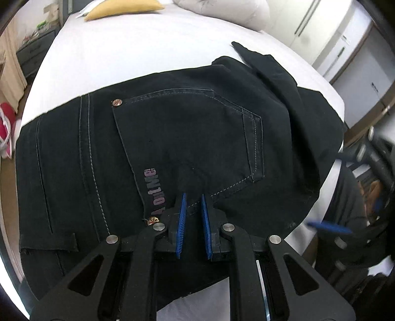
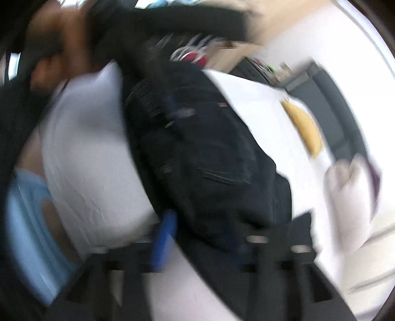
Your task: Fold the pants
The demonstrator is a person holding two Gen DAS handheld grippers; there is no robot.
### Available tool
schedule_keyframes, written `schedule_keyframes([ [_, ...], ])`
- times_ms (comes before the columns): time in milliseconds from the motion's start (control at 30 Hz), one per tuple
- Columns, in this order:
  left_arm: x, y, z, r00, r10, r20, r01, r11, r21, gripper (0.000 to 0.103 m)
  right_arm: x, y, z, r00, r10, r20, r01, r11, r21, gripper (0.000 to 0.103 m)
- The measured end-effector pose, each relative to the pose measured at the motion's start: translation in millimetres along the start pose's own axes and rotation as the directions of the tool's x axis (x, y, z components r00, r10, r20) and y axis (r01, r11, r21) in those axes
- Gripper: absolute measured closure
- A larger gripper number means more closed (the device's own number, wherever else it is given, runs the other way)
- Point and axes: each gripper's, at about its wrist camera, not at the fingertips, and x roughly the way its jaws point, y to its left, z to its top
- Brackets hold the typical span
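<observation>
The black pants [image 1: 172,138] lie on the white bed [image 1: 128,54], seat side up, with a back pocket [image 1: 187,138] and pink lettering showing. A leg is folded over at the upper right [image 1: 269,71]. My left gripper [image 1: 193,197] sits low over the pocket's lower edge; its blue pads [image 1: 182,222] stand a narrow gap apart with a ridge of cloth rising between them. My right gripper [image 1: 328,227] shows blurred at the right edge of the left wrist view. In the blurred right wrist view, one blue pad [image 2: 164,242] shows beside the pants [image 2: 209,160]; the other is hidden by cloth.
A yellow pillow [image 1: 123,10] and a white pillow [image 1: 222,10] lie at the head of the bed. White wardrobes [image 1: 345,49] stand to the right. A dark nightstand [image 1: 34,51] and a red object [image 1: 6,123] are on the left. A person's hand [image 2: 54,49] holds the left gripper.
</observation>
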Motion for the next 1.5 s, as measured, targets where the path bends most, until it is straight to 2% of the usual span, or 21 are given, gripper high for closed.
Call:
schedule_keyframes([
  [67, 0.7, 3.1, 2.8, 1.0, -0.007, -0.002, 0.007, 1.0, -0.013, 0.091, -11.6, -38.5, -2.2, 0.996, 0.069, 0.058, -0.078, 0.982, 0.169, 0.021],
  [133, 1.5, 4.2, 5.1, 1.0, -0.011, -0.001, 0.011, 1.0, -0.016, 0.091, -11.3, -103.8, -4.9, 0.993, 0.079, 0.082, -0.105, 0.919, 0.381, 0.021],
  [167, 2.0, 4.4, 7.9, 1.0, -0.015, 0.0, 0.015, 1.0, -0.022, 0.091, -9.8, -126.1, -5.3, 0.994, 0.066, 0.085, -0.096, 0.892, 0.442, 0.021],
  [233, 4.0, 7.0, 4.1, 1.0, -0.019, 0.002, 0.019, 0.999, -0.03, 0.091, 2.0, -189.6, -9.6, 0.998, 0.005, 0.07, -0.046, 0.798, 0.6, 0.019],
  [333, 8.2, 11.3, 0.3, 1.0, -0.023, 0.006, 0.024, 0.999, -0.047, 0.091, 46.4, -277.6, -17.6, 0.996, -0.057, -0.065, 0.086, 0.628, 0.774, 0.019],
  [433, 9.1, 13.4, -2.0, 1.0, -0.024, 0.011, 0.025, 0.998, -0.059, 0.091, 102.8, -339.8, -25.8, 0.979, -0.038, -0.2, 0.195, 0.461, 0.866, 0.019],
  [500, 8.3, 14.4, -1.4, 1.0, -0.027, 0.016, 0.028, 0.998, -0.063, 0.091, 143.7, -366.6, -25.8, 0.961, -0.002, -0.276, 0.254, 0.4, 0.881, 0.021],
  [567, 4.6, 18.2, -11.1, 0.999, -0.032, 0.02, 0.033, 0.997, -0.069, 0.091, 176.6, -383.2, -26.5, 0.943, 0.009, -0.334, 0.307, 0.37, 0.877, 0.022],
  [600, 2.7, 22.1, -14.7, 0.999, -0.035, 0.022, 0.037, 0.997, -0.072, 0.091, 185.4, -385.4, -27.5, 0.933, 0.016, -0.361, 0.331, 0.357, 0.873, 0.022],
  [667, 3.2, 21.2, -13.0, 0.999, -0.034, 0.02, 0.036, 0.997, -0.07, 0.091, 212.4, -393.9, -35.2, 0.909, 0.065, -0.411, 0.376, 0.296, 0.878, 0.022],
  [767, 5.4, 19.7, -7.6, 0.999, -0.026, 0.019, 0.027, 0.998, -0.059, 0.091, 241.6, -393.8, -42.5, 0.884, 0.129, -0.449, 0.398, 0.295, 0.869, 0.023],
  [833, 7.5, 14.1, -2.3, 1.0, -0.023, 0.018, 0.024, 0.998, -0.058, 0.091, 251.0, -389.3, -46.4, 0.889, 0.135, -0.438, 0.388, 0.285, 0.876, 0.024],
  [867, 7.1, 13.3, -1.7, 1.0, -0.022, 0.017, 0.023, 0.998, -0.059, 0.091, 250.0, -388.7, -45.9, 0.899, 0.118, -0.422, 0.377, 0.283, 0.882, 0.031],
  [933, 6.7, 11.2, -1.6, 1.0, -0.019, 0.016, 0.02, 0.998, -0.06, 0.091, 246.6, -389.3, -45.3, 0.91, 0.109, -0.4, 0.359, 0.278, 0.891, 0.055],
  [967, 6.9, 9.8, -2.8, 1.0, -0.015, 0.016, 0.016, 0.998, -0.058, 0.091, 243.6, -390.6, -46.6, 0.912, 0.108, -0.396, 0.357, 0.271, 0.894, 0.075],
  [1000, 7.7, 7.4, -3.9, 1.0, -0.011, 0.015, 0.012, 0.998, -0.055, 0.091, 237.8, -393.7, -51.0, 0.922, 0.12, -0.367, 0.33, 0.246, 0.911, 0.098],
  [1067, 6.6, 5.3, -2.6, 1.0, -0.005, 0.014, 0.005, 0.999, -0.052, 0.091, 223.0, -394.5, -59.0, 0.941, 0.125, -0.315, 0.289, 0.188, 0.939, 0.098],
  [1233, 6.9, -1.1, -0.6, 1.0, 0.011, 0.009, -0.011, 0.999, -0.047, 0.091, 130.8, -390.0, -92.4, 0.991, -0.024, -0.133, 0.134, 0.029, 0.991, 0.098],
  [1333, 7.1, -6.0, 1.6, 1.0, 0.023, 0.002, -0.023, 0.999, -0.04, 0.091, 58.7, -372.9, -143.8, 0.99, -0.131, -0.044, 0.034, -0.076, 0.997, 0.098],
  [1433, 8.5, -9.8, 3.1, 1.0, 0.029, -0.004, -0.029, 0.999, -0.04, 0.091, 3.4, -360.4, -206.5, 0.973, -0.229, -0.013, -0.033, -0.194, 0.98, 0.098],
  [1500, 9.6, -10.8, 3.9, 1.0, 0.027, -0.009, -0.027, 0.999, -0.045, 0.091, -17.6, -342.7, -244.9, 0.967, -0.256, -0.009, -0.062, -0.268, 0.962, 0.098],
])
